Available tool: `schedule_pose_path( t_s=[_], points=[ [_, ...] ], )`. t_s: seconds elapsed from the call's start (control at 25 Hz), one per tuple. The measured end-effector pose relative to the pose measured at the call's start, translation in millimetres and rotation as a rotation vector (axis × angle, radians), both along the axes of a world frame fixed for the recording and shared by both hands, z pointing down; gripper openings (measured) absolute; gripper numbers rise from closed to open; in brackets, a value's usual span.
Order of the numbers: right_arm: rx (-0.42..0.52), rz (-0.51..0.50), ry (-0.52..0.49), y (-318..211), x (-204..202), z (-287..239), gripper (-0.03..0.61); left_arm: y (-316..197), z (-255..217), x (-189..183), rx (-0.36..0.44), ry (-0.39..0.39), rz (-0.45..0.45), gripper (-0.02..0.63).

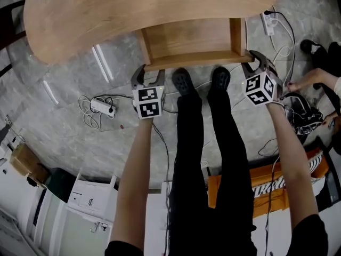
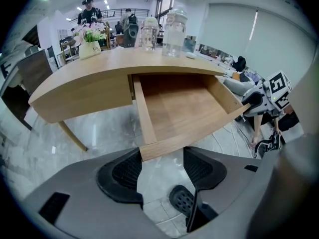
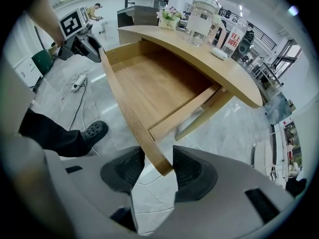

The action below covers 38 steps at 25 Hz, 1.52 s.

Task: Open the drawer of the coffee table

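The wooden coffee table (image 1: 133,7) has its drawer (image 1: 194,39) pulled out toward me, and the drawer is empty. My left gripper (image 1: 149,78) is at the drawer front's left corner. In the left gripper view its jaws (image 2: 160,161) stand wide, with that corner (image 2: 144,151) at the left pad's tip and a gap to the right pad. My right gripper (image 1: 254,63) is at the right corner. In the right gripper view (image 3: 158,163) the end of the drawer front (image 3: 162,166) sits between both pads, which touch it.
My black shoes (image 1: 183,81) stand just under the drawer front. A power strip (image 1: 102,106) and cables lie on the marble floor at left. Another person's hand (image 1: 314,79) is at right, over tangled wires. Glass jars (image 2: 174,26) and a flower pot (image 2: 89,46) stand on the tabletop.
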State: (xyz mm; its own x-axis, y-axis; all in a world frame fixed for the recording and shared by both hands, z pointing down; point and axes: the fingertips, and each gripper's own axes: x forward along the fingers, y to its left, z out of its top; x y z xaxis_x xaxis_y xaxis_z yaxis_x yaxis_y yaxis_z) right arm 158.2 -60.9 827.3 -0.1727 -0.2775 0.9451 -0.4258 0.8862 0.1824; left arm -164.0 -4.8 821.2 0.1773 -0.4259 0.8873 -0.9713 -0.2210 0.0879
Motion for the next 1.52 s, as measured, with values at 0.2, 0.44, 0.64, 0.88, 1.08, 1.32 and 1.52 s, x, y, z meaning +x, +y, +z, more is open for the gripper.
schedule_pose_path(
  t_s=[0.2,0.44,0.64,0.88,1.08,1.32,1.52],
  points=[
    [-0.005,-0.004,0.014,5,-1,7,0.175,5,7,-1,-0.018,-0.003,0.005,0.268],
    [0.007,0.000,0.015,2,-1,8,0.175,2,8,0,-0.011,0.012,0.001,0.268],
    [-0.010,0.103,0.024,1,2,8,0.190,-1,15,8,0.007,0.006,0.032,0.331],
    [-0.011,0.138,0.015,1,4,0,0.229,4,17,5,-0.029,-0.035,-0.009,0.342],
    [-0.001,0.139,-0.021,0,0,-21,0.229,18,4,-7,-0.052,-0.062,-0.034,0.344],
    [-0.014,0.126,-0.086,20,-17,-80,0.229,58,-36,0,-0.093,-0.090,-0.039,0.344],
    [-0.017,0.095,-0.142,21,-24,-136,0.228,60,-94,31,-0.083,-0.083,-0.059,0.342]
  ],
)
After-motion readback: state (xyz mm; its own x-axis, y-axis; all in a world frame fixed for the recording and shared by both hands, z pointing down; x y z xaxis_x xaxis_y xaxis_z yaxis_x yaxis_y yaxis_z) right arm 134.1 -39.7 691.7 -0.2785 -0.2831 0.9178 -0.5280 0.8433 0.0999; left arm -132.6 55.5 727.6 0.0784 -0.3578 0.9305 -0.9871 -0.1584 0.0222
